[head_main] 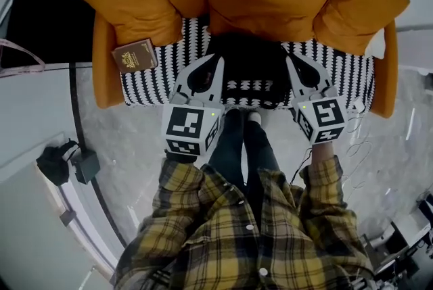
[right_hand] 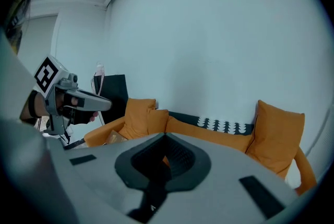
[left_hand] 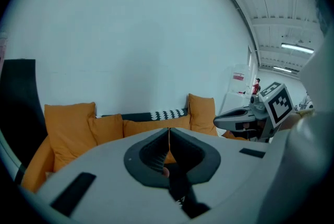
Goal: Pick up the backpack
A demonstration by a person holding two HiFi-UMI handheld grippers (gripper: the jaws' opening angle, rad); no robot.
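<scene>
Left claw beside backpack, axis unclear

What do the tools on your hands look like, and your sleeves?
The left tool and right tool are pale grey wedges with dark ribbed pads. Each carries a white cube with black square markers. The sleeves are yellow-and-black plaid.

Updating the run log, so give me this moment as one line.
left gripper: shut, empty | right gripper: shut, empty | backpack: on sofa, between grippers, not gripped
</scene>
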